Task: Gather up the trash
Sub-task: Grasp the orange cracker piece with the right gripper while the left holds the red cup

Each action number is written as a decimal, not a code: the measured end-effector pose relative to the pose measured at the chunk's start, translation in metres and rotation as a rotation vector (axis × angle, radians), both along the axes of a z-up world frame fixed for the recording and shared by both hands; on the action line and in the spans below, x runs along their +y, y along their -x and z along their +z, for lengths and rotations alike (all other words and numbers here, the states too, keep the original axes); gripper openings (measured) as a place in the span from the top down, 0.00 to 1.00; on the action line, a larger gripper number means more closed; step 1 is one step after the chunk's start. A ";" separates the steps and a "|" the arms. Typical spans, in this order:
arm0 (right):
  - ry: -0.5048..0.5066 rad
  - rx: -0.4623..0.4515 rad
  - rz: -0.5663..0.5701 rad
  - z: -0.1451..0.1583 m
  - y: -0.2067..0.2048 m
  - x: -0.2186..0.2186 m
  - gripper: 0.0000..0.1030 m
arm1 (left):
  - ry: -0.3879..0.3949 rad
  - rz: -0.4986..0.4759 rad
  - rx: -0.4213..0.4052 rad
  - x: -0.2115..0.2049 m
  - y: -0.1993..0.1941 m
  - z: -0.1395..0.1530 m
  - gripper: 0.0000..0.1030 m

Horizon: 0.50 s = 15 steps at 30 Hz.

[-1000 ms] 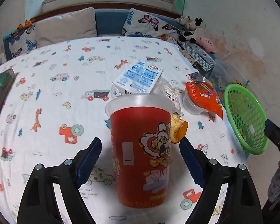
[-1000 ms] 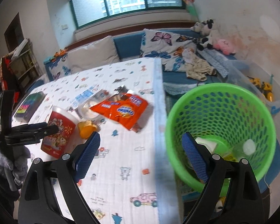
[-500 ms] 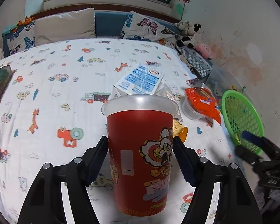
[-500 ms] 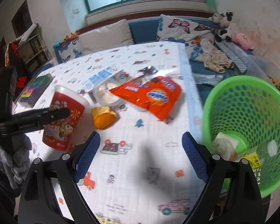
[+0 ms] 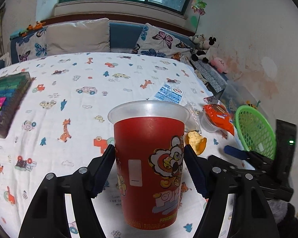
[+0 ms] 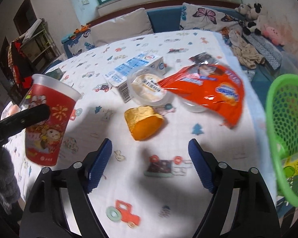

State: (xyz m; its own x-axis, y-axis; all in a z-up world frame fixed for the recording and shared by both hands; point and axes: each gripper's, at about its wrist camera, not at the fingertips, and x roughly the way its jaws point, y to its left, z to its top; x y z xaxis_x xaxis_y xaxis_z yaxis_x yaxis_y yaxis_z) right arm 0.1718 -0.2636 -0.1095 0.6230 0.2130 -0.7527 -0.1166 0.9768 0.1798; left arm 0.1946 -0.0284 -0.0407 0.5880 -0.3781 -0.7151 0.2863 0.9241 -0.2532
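Note:
My left gripper is shut on a red paper cup with a clear rim, held upright just above the table; it also shows in the right wrist view. My right gripper is open and empty over the tablecloth, just short of a crumpled yellow wrapper. Beyond it lie a clear plastic tub, an orange snack bag and a blue-and-white milk carton. The green mesh basket stands at the table's right edge with some trash inside.
The table wears a white cartoon-print cloth. A dark box of coloured items lies at its left edge. A cushioned bench with plush toys runs behind the table. A wall stands to the right.
My left gripper closed on the red cup and lifted it slightly. My right gripper swung left from the green basket toward the yellow wrapper, staying open.

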 end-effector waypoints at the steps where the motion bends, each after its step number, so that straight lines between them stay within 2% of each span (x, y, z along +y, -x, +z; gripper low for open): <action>1: 0.006 0.002 -0.003 -0.002 -0.003 0.004 0.27 | 0.005 0.003 0.002 0.004 0.000 0.000 0.34; 15: 0.060 0.039 -0.125 -0.022 -0.036 0.025 0.41 | 0.052 0.000 -0.003 0.029 0.002 -0.001 0.34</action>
